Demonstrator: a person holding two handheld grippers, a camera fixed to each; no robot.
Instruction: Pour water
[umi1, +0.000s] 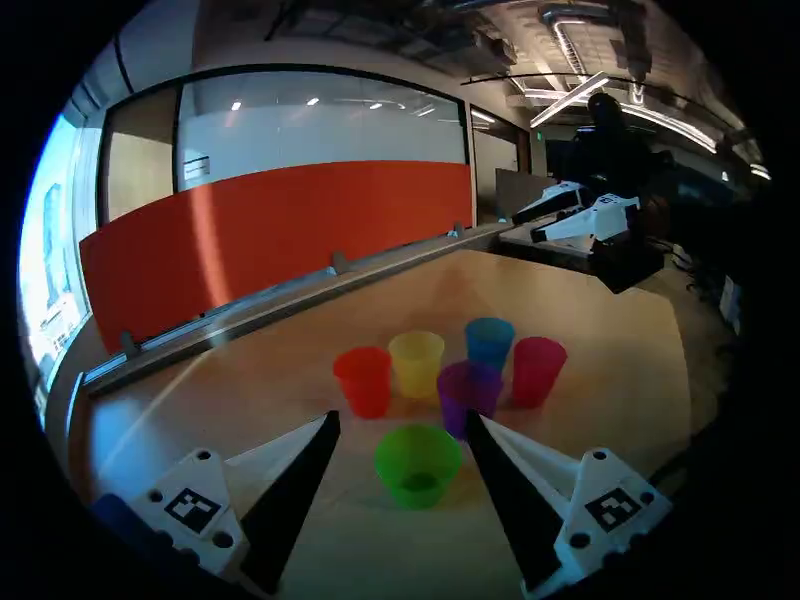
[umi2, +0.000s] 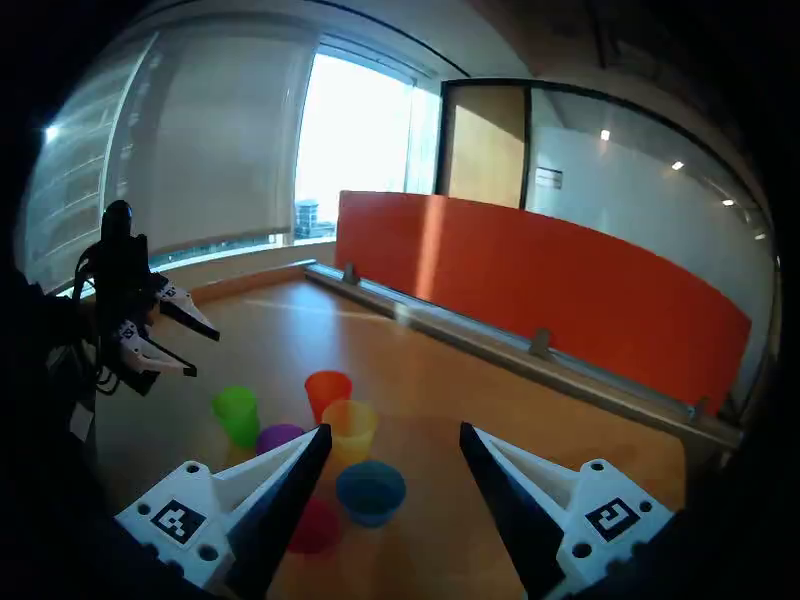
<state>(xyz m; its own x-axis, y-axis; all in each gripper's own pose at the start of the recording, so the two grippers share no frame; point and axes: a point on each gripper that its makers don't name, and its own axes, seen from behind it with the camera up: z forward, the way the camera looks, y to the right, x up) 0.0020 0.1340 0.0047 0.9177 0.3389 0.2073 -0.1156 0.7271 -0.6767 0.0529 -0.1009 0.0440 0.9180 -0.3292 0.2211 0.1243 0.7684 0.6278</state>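
Observation:
Six plastic cups stand clustered on the wooden table (umi1: 600, 330): red (umi1: 362, 380), yellow (umi1: 416, 362), blue (umi1: 489, 342), magenta (umi1: 537, 370), purple (umi1: 469, 395) and green (umi1: 418, 465). My left gripper (umi1: 400, 425) is open above the table, with the green cup just beyond and between its fingertips, untouched. My right gripper (umi2: 393, 432) is open too and holds nothing. Below it stand the blue cup (umi2: 370, 490) and the yellow cup (umi2: 350, 428); the magenta cup (umi2: 315, 525) is partly behind its left finger. Each gripper appears far off in the other's view: right gripper (umi1: 585, 215), left gripper (umi2: 165, 335).
An orange partition (umi1: 280, 230) with a metal rail runs along the table's far edge. A glass wall rises behind the partition, and bright windows (umi2: 350, 150) lie to one side. Bare wood surrounds the cups on every side.

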